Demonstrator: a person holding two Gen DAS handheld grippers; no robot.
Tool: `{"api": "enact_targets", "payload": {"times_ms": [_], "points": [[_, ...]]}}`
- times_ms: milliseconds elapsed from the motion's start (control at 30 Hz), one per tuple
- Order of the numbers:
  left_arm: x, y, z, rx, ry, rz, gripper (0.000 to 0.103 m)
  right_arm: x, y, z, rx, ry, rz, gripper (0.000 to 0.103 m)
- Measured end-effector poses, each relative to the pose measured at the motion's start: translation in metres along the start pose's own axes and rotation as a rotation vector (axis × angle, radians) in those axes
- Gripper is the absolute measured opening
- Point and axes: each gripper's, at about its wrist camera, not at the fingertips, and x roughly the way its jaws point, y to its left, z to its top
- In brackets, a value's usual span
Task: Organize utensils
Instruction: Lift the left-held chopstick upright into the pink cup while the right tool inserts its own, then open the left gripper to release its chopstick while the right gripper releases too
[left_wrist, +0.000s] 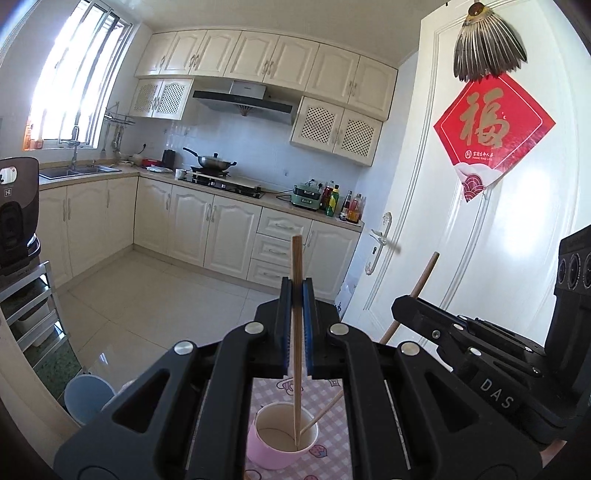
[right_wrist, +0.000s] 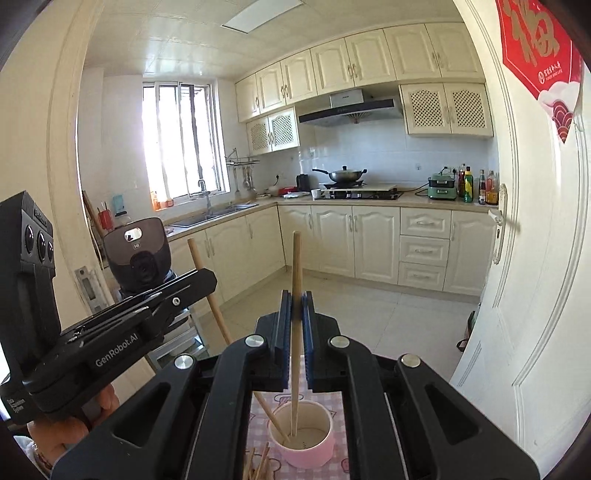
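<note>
Chopsticks: one clamped upright in left tool, lower tip inside pink cup. Second chopstick clamped in right tool, tip in the same cup. Cup stood on checked cloth over bench. Loose chopsticks lay beside cup.

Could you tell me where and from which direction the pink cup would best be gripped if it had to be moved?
Probably from above, on the rim. The pink cup stands upright and open-topped on the checked cloth, so one finger could go inside, one outside. Choose the rim section away from both chopsticks, held by the left gripper and right gripper, whose tips stand inside.
</note>
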Motion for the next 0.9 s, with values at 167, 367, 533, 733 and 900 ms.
{"api": "enact_targets", "payload": {"times_ms": [167, 367, 533, 733, 900], "points": [[0.027, 0.003, -0.029, 0.021, 0.066, 0.03, 0.006, 0.02, -0.007, -0.026, 0.006, 0.068, 0.001, 0.005], [0.046, 0.01, -0.058, 0.034, 0.135, 0.044, 0.006, 0.032, -0.017, -0.049, 0.037, 0.13, 0.008, 0.005], [0.053, 0.014, -0.077, 0.052, 0.189, 0.055, 0.006, 0.036, -0.021, -0.07, 0.058, 0.148, -0.009, 0.005], [0.051, 0.015, -0.08, 0.072, 0.214, 0.065, 0.007, 0.037, -0.026, -0.082, 0.087, 0.153, -0.01, 0.005], [0.05, 0.011, -0.081, 0.095, 0.25, 0.078, 0.022, 0.035, -0.023, -0.082, 0.096, 0.156, -0.005, 0.008]]}}
